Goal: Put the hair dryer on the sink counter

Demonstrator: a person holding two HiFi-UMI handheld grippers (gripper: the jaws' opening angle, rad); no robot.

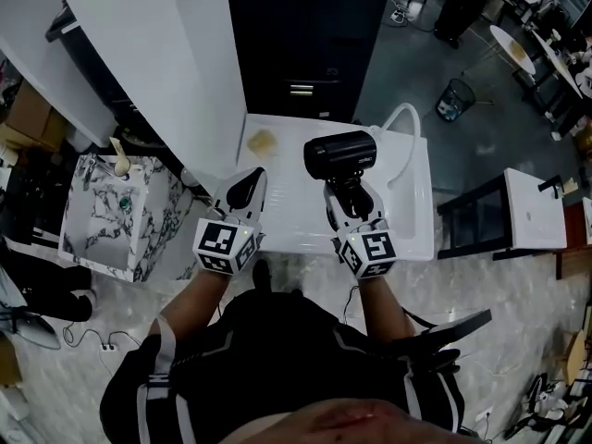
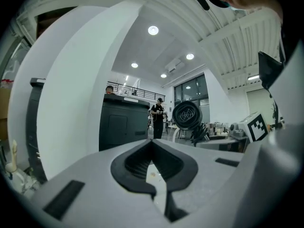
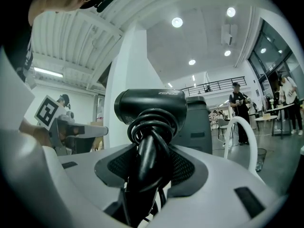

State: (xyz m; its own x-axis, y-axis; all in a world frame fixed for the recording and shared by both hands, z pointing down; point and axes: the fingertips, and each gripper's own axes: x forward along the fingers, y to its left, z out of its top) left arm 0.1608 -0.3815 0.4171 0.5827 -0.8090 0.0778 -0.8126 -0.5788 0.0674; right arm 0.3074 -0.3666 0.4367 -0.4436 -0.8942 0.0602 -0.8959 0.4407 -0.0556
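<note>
While a person (image 1: 277,368) stands over it, a long white counter (image 1: 296,222) fills the middle of the head view, seen steeply from above. Behind the counter stands a tall dark cabinet (image 1: 305,35), and to the left a separate marble-patterned basin unit (image 1: 153,228) sits on the floor.

A black hair dryer (image 1: 340,154) is above the right half of the counter, its barrel on top and its handle pointing down toward the person. Its black cord (image 3: 154,122) is coiled around the handle. None of the views shows whether the dryer touches the surface.

The right claw (image 1: 350,200) is clenched on the cord-wrapped handle, with dark pads pressing on both sides. The left claw (image 1: 246,191) hovers just left of it over the counter, with its jaws drawn together and nothing between them.

A curved white faucet (image 1: 404,108) arches near the counter's far right edge. A small yellowish pad (image 1: 263,141) lies at the far left corner, apart from both claws.
</note>
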